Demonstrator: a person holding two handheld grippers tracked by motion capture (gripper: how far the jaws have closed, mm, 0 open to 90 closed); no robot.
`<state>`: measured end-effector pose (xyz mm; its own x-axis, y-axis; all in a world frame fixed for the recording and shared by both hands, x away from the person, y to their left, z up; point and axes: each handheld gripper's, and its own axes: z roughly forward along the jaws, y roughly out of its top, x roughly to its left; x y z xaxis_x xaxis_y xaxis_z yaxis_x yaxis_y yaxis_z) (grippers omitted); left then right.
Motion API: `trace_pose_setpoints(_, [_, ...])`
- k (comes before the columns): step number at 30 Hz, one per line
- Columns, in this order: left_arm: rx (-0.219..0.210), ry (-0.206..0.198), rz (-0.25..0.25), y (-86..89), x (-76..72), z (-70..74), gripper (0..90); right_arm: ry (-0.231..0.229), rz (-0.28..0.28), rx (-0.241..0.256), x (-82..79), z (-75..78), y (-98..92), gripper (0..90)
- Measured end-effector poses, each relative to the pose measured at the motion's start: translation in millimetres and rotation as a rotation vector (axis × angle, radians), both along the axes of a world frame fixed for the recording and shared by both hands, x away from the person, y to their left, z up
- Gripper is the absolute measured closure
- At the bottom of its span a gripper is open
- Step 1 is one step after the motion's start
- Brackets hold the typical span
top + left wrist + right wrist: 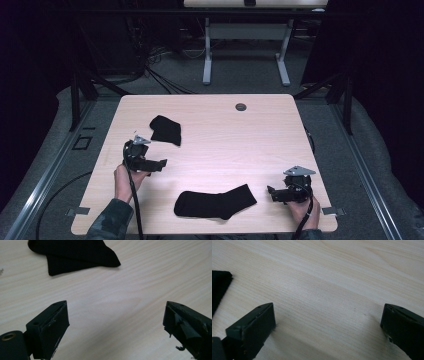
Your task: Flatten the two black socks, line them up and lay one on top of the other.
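Pale wood table point(220, 140): folded black sock point(166, 129), flat black sock point(215, 203). Left claw point(161, 164), right claw point(270, 193) wide open, empty. Approach step; next: close on socks.

in the left gripper view the folded black sock point(75, 255) runs off the top edge, so its far part is cut away. in the right gripper view just a dark corner of the flat black sock point(219, 287) enters at the left edge. in the high view the person's forearms are cut by the bottom edge, and the second table point(247, 30) beyond the bench point(225, 145) loses its top at the upper edge. the small round fitting point(241, 107) in the bench is too small to tell.
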<state>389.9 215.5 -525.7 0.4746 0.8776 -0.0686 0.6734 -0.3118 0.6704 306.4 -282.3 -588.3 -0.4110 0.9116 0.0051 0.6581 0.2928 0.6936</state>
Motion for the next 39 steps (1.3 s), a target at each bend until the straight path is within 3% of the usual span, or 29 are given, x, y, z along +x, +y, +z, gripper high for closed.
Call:
trace_pose_setpoints(18, [0.008,0.072,0.018,-0.6,67.0,3.5,5.4,-0.016,-0.01,0.005,-1.1,-1.2,0.1,0.0])
trace_pose_setpoints(20, [0.022,0.066,0.03,0.4,73.7,4.8,5.6,-0.017,-0.011,0.006,-1.2,-1.2,0.1,0.0])
trace_pose_setpoints(22, [-0.002,0.073,0.042,2.8,79.7,5.2,4.9,-0.018,-0.008,0.006,-1.2,-1.3,-0.1,0.0])
trace_pose_setpoints(24, [0.001,0.066,0.06,3.9,83.3,5.1,4.3,-0.019,-0.008,0.006,-1.3,-1.4,-0.1,0.0])
trace_pose_setpoints(26, [-0.003,0.087,0.067,4.4,88.8,2.7,4.1,-0.019,-0.008,0.006,-1.3,-1.3,-0.1,0.0])
trace_pose_setpoints(30, [-0.01,0.088,0.1,4.4,99.6,-1.4,5.5,-0.019,-0.007,0.006,-1.2,-1.3,-0.1,0.1])
trace_pose_setpoints(34, [0.046,0.109,0.097,-4.4,110.4,-13.9,8.6,-0.017,-0.008,0.006,-1.4,-1.2,0.0,0.2])
trace_pose_setpoints(39, [0.053,0.128,0.101,-12.1,119.1,-29.7,14.2,-0.018,-0.008,0.006,-1.4,-1.2,0.0,0.3])
